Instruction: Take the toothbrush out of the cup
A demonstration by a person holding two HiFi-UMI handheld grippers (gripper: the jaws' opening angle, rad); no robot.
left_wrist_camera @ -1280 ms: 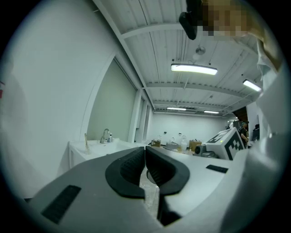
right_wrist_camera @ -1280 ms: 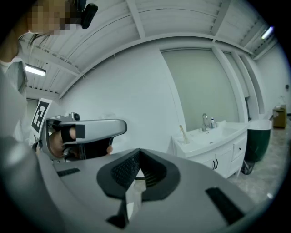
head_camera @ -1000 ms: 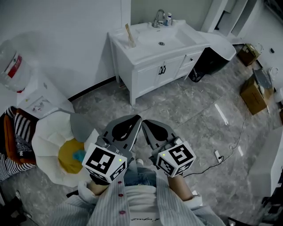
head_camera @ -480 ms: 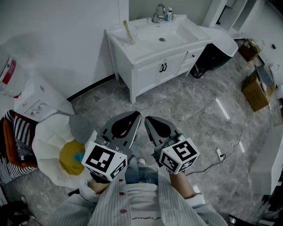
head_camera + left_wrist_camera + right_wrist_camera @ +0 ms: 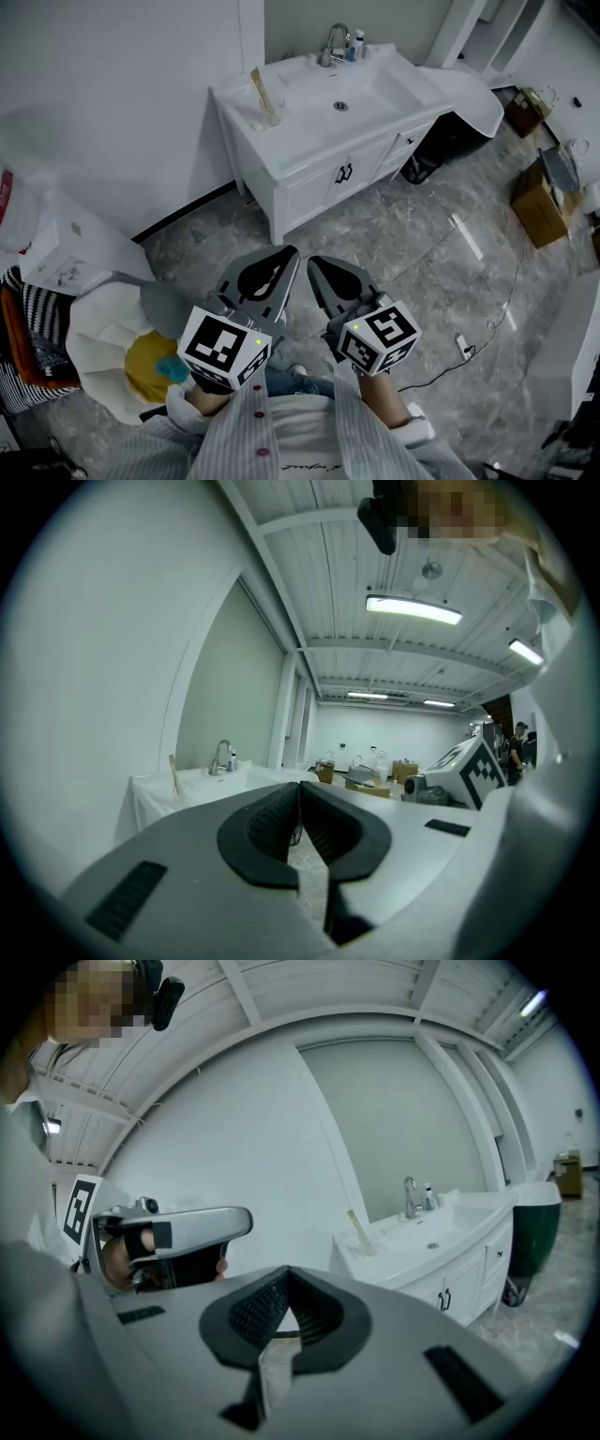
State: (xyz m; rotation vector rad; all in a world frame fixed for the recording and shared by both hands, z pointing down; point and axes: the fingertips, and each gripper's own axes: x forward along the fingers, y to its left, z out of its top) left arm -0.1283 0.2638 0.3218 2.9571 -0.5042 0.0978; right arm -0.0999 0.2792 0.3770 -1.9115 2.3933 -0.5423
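Note:
A tan toothbrush [image 5: 260, 92] stands tilted in a clear cup [image 5: 268, 114] on the left end of the white vanity top [image 5: 309, 122]. It shows small and far off in the left gripper view [image 5: 174, 778] and in the right gripper view [image 5: 357, 1231]. My left gripper [image 5: 292, 251] and right gripper [image 5: 312, 262] are held side by side over the floor, well short of the vanity. Both point toward it. Each is shut with nothing between its pads. The left gripper's tips [image 5: 300, 786] meet, and so do the right gripper's [image 5: 288, 1271].
The basin has a faucet [image 5: 335, 42] with small bottles beside it. A black bin [image 5: 441, 141] stands right of the vanity, and cardboard boxes [image 5: 539, 197] lie further right. A white seat with a yellow cushion [image 5: 141, 361] is at my left. A cable [image 5: 487, 309] runs across the marble floor.
Both grippers and the head view have moved closer to the vanity, which now sits larger and lower in view. The jaws stayed shut.

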